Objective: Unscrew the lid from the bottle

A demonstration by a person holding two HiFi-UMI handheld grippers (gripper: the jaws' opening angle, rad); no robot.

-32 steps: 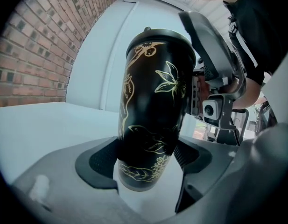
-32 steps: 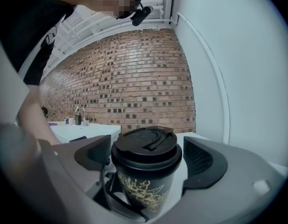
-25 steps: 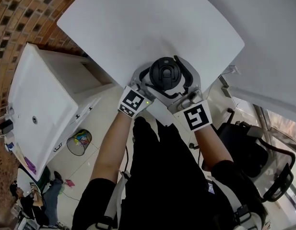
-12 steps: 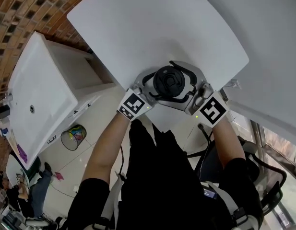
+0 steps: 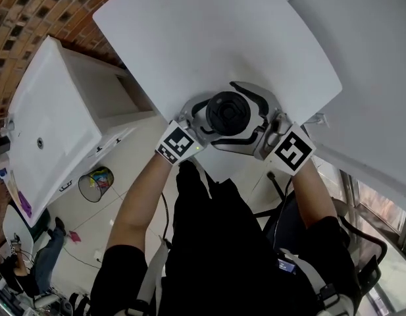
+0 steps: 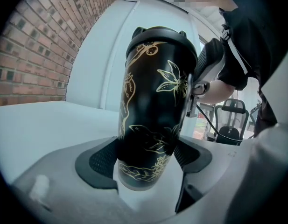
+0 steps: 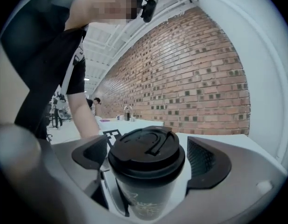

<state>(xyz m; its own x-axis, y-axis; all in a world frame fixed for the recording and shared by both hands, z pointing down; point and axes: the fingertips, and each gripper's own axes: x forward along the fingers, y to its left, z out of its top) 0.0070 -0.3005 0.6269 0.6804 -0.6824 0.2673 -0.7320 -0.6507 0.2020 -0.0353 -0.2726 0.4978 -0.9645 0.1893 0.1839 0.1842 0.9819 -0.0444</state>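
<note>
A brick wall [image 5: 38, 12] curved behind a white table [image 5: 209, 38], with a white cabinet [image 5: 51, 110] at its left side and a wire bin [image 5: 94, 180] on the pale floor below. The bottle [image 6: 153, 101], black with gold flowers and leaves drawn on it, was upright at the table's near edge, just in front of the person's black-clad chest; no view showed whether its base rested on the table. The left tool [image 6: 144, 158] was clamped on the bottle's lower body, its dark ribbed pads [image 6: 104, 160] pressed against both sides just above the base. The black lid [image 7: 144, 148] sat on top of the bottle, its raised curved ridge facing up. The right tool [image 7: 148, 158] came in from the opposite side at lid height. Its jaws had just been opening and stood wide apart, with the lid between them. The right-hand pad [image 7: 202, 160] stood clear of the lid's rim with a plain gap, and the other pad was also off it. From above, the two tools met around the bottle, their marker cubes side by side near the table edge, and a bare forearm ran back from each to the person's shoulders. In the right tool's view a second white table stood further along the brick wall with small things on it, too small to tell.
</note>
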